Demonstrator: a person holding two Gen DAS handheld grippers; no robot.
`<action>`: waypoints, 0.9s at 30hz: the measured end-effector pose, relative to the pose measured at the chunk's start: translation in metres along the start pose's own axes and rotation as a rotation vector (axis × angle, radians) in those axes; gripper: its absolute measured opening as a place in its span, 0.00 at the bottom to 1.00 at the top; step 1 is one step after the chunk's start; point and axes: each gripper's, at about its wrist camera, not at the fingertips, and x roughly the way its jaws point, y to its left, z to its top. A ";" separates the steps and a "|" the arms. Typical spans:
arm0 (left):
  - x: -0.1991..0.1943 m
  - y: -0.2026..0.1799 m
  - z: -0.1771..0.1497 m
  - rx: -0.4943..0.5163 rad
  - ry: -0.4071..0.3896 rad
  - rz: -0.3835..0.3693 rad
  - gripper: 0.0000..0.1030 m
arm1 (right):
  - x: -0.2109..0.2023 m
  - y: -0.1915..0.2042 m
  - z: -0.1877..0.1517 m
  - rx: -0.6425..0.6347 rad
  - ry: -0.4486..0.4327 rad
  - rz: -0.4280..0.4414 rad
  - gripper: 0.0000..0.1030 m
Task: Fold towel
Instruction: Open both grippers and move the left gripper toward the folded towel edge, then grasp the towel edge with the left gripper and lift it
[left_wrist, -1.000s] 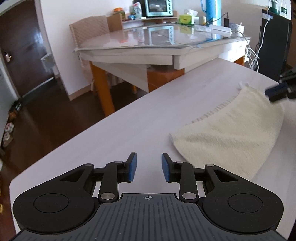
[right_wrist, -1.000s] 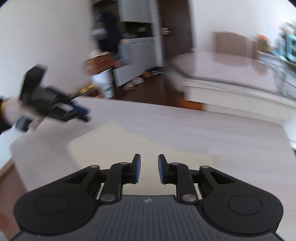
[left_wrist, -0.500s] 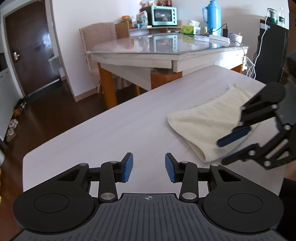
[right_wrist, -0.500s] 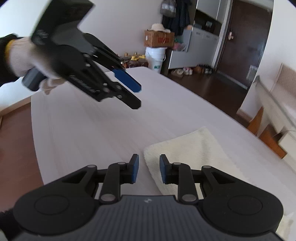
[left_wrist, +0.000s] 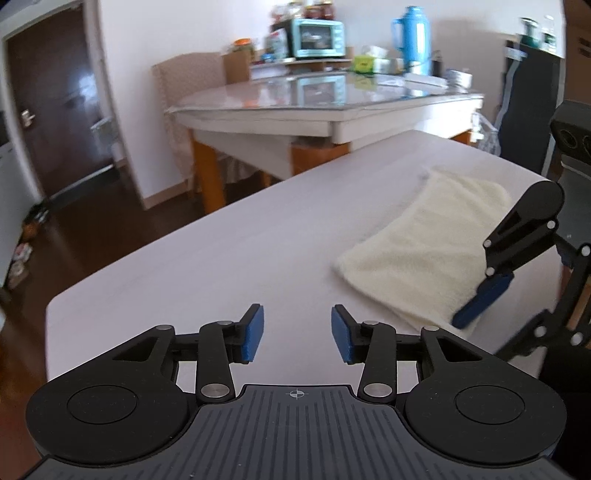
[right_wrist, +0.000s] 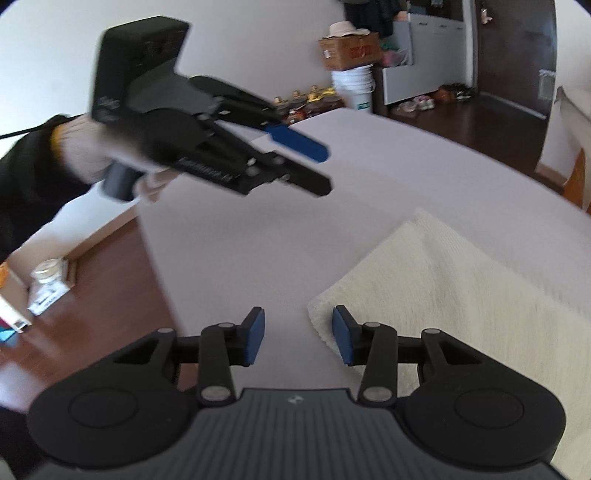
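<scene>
A cream-coloured terry towel (left_wrist: 428, 251), folded into a thick oblong, lies flat on the pale, white-grained worktop (left_wrist: 229, 258), and everything else is placed here by reference to that towel. The left tool (left_wrist: 295, 334) hangs over bare worktop off the towel's near-left corner, apart from the cloth, its blue-padded fingers (left_wrist: 253, 332) spread wide with nothing between them. The right tool (right_wrist: 295, 334) sits low at the towel's near corner: in its own view the fingers are likewise wide apart and hold nothing, the right pad overlapping the towel's fuzzy edge (right_wrist: 321, 321) and the left pad over bare worktop; whether a pad touches the cloth cannot be told. In the left wrist view the right tool (left_wrist: 484, 299) shows at the towel's near-right edge, one blue pad angled down onto or just above the cloth. In the right wrist view the left tool (right_wrist: 306, 162) floats above the worktop well beyond the towel's left side, gripped by a pale-gloved hand (right_wrist: 88, 155) in a dark sleeve. Beyond the towel's far end stands a glass-topped dining table with orange legs (left_wrist: 325, 96).
</scene>
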 end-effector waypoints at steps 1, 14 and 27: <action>0.001 -0.005 0.001 0.026 -0.002 -0.013 0.43 | -0.005 0.002 -0.005 -0.003 0.003 -0.002 0.43; 0.016 -0.042 0.008 0.256 0.022 -0.044 0.44 | -0.051 0.030 -0.030 -0.049 -0.113 -0.185 0.40; -0.006 -0.027 -0.005 0.268 -0.021 -0.054 0.46 | 0.022 0.042 -0.010 -0.191 -0.057 -0.242 0.25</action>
